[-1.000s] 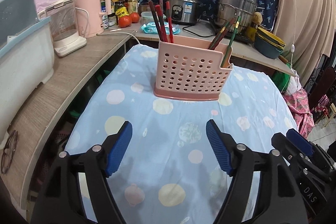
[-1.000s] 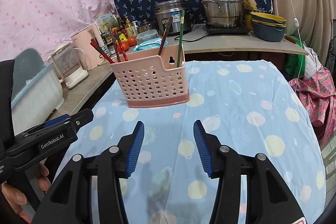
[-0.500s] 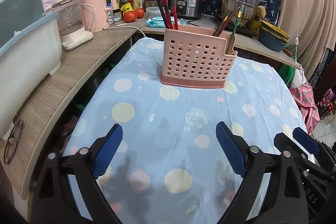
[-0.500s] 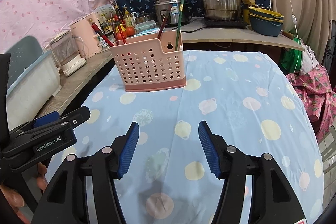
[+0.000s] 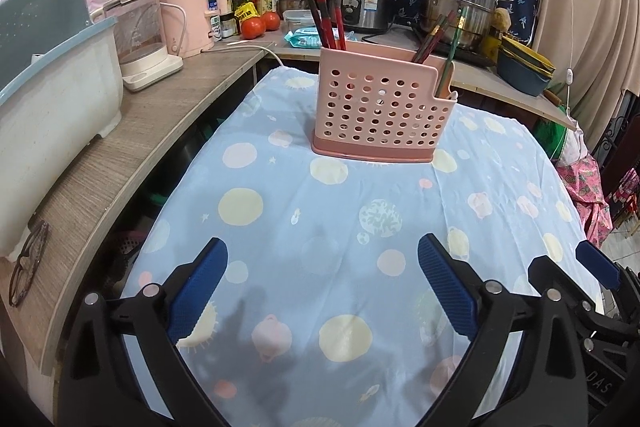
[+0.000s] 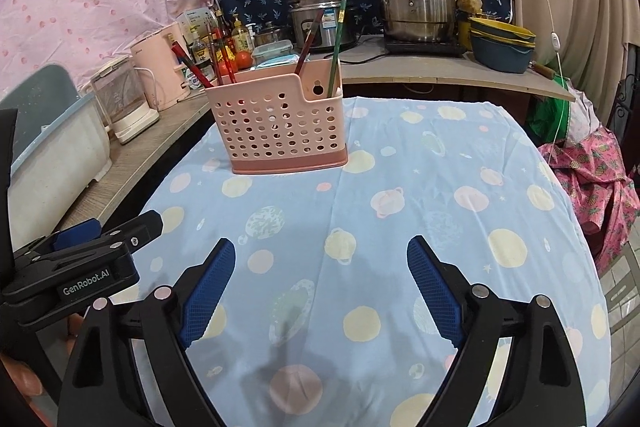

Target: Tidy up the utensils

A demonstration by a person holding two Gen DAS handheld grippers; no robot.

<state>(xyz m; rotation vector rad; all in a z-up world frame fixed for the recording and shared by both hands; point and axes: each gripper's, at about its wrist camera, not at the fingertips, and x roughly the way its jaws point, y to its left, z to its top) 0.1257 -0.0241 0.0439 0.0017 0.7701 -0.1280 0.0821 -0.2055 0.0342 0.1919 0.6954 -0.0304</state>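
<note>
Chopsticks stand sorted in a pink perforated caddy (image 5: 382, 115) at the far middle of a tabletop (image 5: 280, 227) draped in a pale blue cloth dotted with planets; both tools have drawn back from it and hang low over the near cloth, well apart from the caddy. Against a second ago the left tool (image 5: 322, 283) has spread from partly open to wide and its jaws are opening a little further, nothing between them; the right tool (image 6: 320, 283) was about half closed then and its jaws are opening fast, likewise bare. Empty tools, no loose utensil visible on the cloth, and a filled caddy suggest that the sorting is at or near its end, and that this is a release rather than a reach. The caddy sits upright on a darker pink base, its front wall stepped lower at one end; a cluster of red and dark chopsticks (image 5: 326, 15) leans in the left section, and in the right section a reddish-brown pair (image 5: 430, 43) leans beside a single green one (image 5: 450, 55). Behind it, kettles, a rice cooker and a steel steamer crowd a side counter, untouched.
</note>
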